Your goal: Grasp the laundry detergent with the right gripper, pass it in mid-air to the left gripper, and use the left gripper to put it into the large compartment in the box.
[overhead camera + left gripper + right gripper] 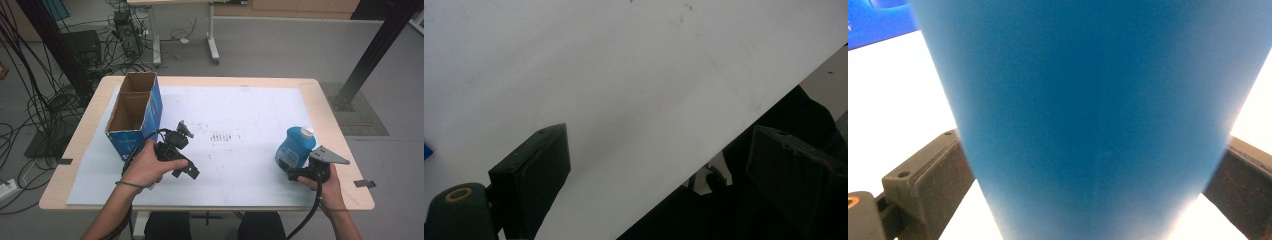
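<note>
Blue bottle [1093, 115] sits clamped between my right gripper's [1088, 200] jaws, low on its body, so it could tip or slip as I lift, while my left gripper [649, 175] hangs apart, empty, far aside.

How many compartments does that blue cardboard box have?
2. The blue cardboard box stands at the table's left: the near compartment lies closest to the left gripper, the far compartment behind it. Both look empty, though their floors are partly hidden.

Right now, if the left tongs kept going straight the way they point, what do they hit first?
Probably the white sheet covering the table: the left tongs are open, with nothing between them, angled down at it near its front edge. Depth is unclear.
</note>
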The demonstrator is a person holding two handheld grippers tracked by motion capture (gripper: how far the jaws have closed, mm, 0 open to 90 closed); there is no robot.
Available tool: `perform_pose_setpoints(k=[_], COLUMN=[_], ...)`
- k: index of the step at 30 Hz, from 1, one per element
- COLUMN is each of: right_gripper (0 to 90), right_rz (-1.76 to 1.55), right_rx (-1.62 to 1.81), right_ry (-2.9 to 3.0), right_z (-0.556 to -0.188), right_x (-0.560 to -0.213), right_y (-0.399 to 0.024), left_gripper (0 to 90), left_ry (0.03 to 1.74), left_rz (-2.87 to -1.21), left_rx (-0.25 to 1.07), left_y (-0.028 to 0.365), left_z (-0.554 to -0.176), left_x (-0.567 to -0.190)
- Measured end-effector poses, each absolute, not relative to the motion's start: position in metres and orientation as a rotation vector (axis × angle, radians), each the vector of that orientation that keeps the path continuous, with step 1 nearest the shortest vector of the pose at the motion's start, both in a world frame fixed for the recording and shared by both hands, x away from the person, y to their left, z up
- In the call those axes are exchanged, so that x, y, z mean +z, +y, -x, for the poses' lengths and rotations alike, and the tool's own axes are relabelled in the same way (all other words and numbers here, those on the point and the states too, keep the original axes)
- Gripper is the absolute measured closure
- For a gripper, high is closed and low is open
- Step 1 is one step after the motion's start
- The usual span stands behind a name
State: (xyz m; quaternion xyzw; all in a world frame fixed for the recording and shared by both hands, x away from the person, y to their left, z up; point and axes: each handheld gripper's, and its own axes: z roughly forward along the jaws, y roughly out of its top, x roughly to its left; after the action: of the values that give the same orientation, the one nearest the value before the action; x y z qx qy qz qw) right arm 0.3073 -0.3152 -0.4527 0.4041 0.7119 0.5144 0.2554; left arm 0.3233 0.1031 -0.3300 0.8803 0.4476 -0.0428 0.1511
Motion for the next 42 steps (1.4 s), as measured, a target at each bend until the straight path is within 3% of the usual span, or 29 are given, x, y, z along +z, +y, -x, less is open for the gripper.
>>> perform_pose_setpoints(k=[25,42], right_gripper=[1.9,24.0], right_rz=[-1.111,-1.134], right_rx=[1.399,1.41], right_ry=[1.923,1.909], right_z=[-0.3079,-0.3077], right_x=[-0.4526,-0.4563], right_y=[-0.3146,-0.3133], left_gripper=[10.6,10.5], left_ry=[1.291,1.291], left_rz=[-2.531,-2.531], left_rx=[-0.121,-0.121], left_y=[0.1033,0.1025], left_z=[-0.3217,-0.3228], left_x=[-0.3299,-0.3293])
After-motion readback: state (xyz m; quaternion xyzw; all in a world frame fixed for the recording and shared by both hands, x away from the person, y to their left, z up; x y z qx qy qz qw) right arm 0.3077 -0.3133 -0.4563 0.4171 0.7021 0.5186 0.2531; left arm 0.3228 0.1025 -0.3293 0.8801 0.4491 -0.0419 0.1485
